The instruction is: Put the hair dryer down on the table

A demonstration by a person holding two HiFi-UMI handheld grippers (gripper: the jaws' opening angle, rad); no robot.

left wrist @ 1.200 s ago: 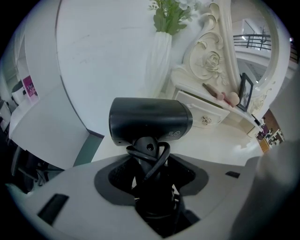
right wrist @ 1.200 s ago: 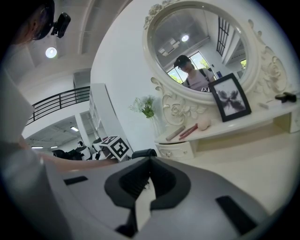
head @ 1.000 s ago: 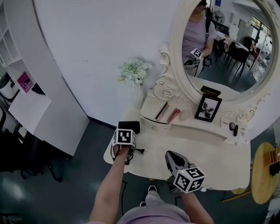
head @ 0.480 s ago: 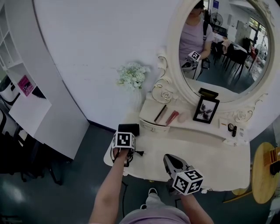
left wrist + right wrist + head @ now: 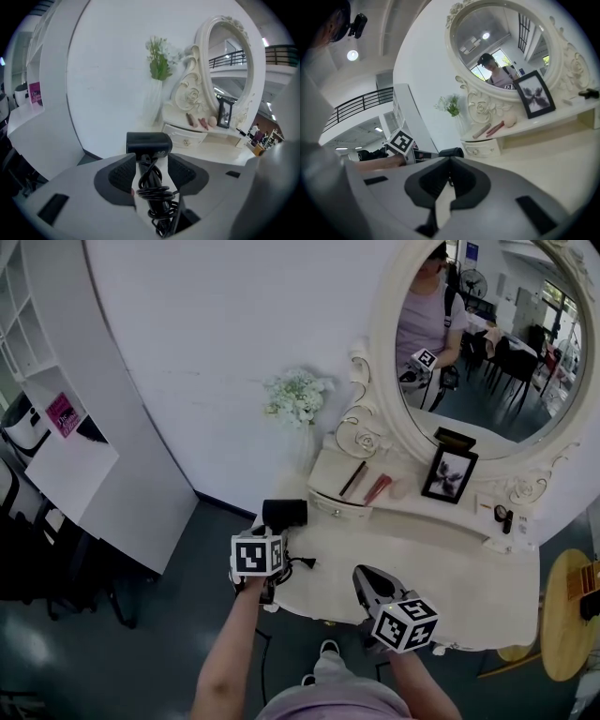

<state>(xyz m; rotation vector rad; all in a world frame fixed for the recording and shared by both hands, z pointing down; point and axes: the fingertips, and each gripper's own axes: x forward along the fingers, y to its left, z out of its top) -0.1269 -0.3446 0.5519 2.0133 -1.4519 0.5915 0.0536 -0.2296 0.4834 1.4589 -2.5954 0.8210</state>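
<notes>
The hair dryer (image 5: 284, 513) lies at the left end of the white dressing table (image 5: 450, 568), just left of centre in the head view. Its black barrel points toward the small drawer below the mirror, and its handle runs back toward us.

In the left gripper view the barrel sits at the centre of the frame. The handle, wound with its black cord (image 5: 157, 194), runs down between the jaws of our left gripper (image 5: 152, 164). Those jaws are apart and closing. The handle is between them, with a clear gap on the right-hand pad, so we judge that they do not clamp it. Our right gripper (image 5: 450, 160) hovers over the table at the lower middle of the head view, its jaws together on nothing.

We expect the dryer to be rigid, smooth plastic, moderately heavy and heaviest at the barrel. Gripped low on the handle, it would probably tip forward. The coiled cord is the soft part: it gives under the pads and can slide on the handle, so a grip over it feels spongy. The plug lying loose beside the handle could snag.

The best place to take hold looks like the upper handle, just under the barrel. The dryer seems already down, close to the table's left edge.
</notes>
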